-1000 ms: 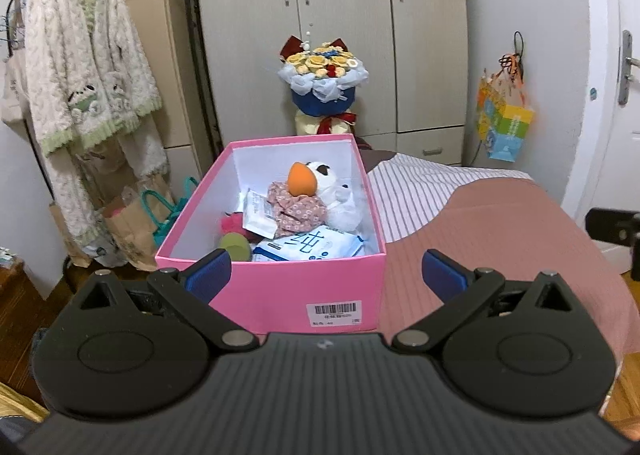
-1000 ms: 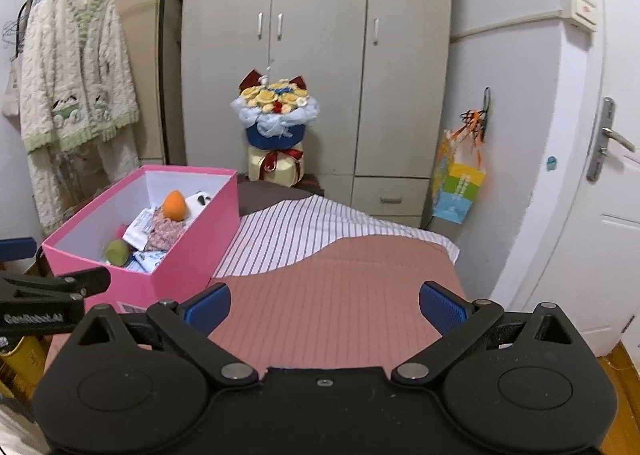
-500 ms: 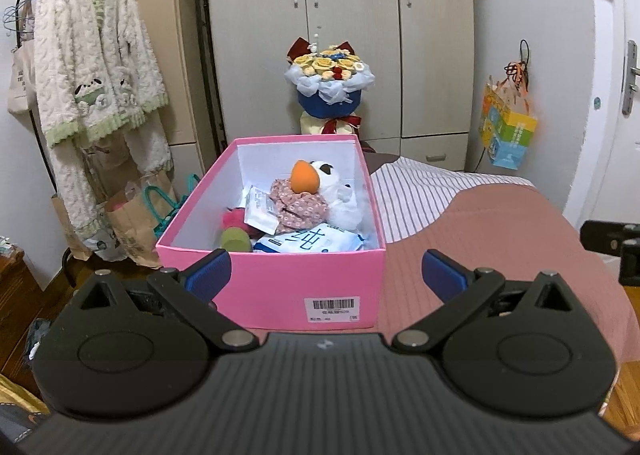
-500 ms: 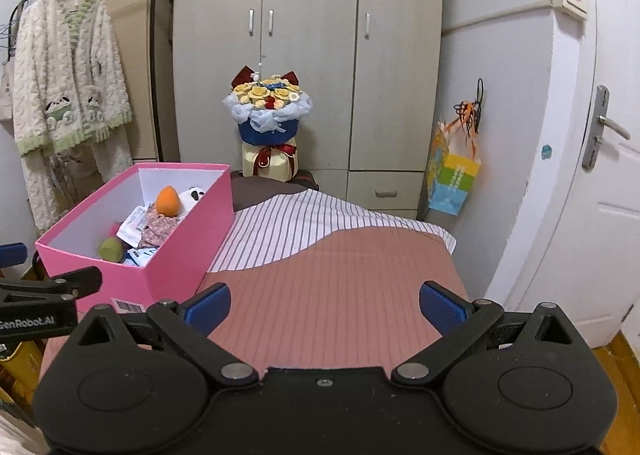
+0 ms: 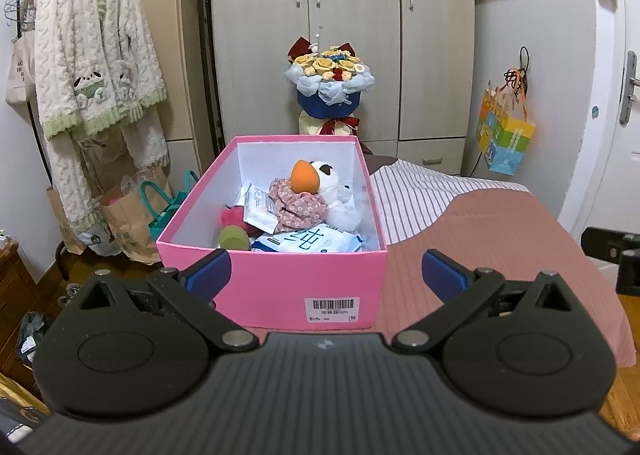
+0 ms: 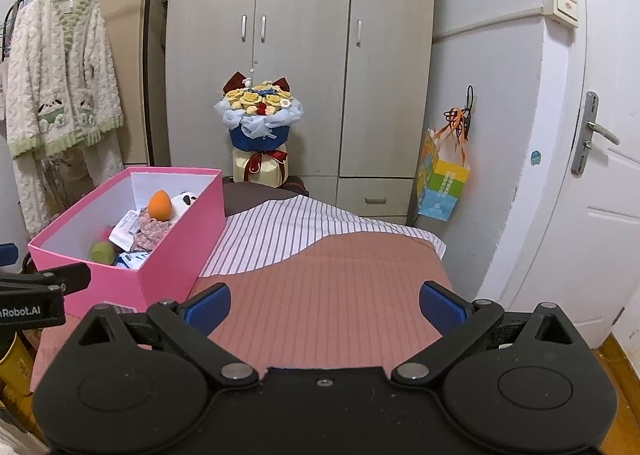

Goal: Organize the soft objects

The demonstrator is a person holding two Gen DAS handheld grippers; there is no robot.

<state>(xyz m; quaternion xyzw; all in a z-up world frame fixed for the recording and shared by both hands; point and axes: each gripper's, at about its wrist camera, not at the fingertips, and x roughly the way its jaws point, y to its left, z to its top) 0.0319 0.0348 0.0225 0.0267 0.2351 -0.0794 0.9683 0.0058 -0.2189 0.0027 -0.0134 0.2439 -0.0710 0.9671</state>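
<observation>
Both tongs are sitting wide apart w/ nothing between them: left gripper (image 5: 325,273) at bottom center of its view is facing the pink box (image 5: 276,287) mid-frame, right gripper (image 6: 324,305) is hanging over bare bedspread (image 6: 336,295). Soft stuff, i.e. plush duck (image 5: 320,191), orange sponge (image 5: 305,177), floral cloth (image 5: 296,207), wipes pack (image 5: 308,241), green sponge (image 5: 232,238), is lying inside the box, so the sorting is prob. wrapping up. Next move is likely just checking the bed for strays, none showing.
</observation>
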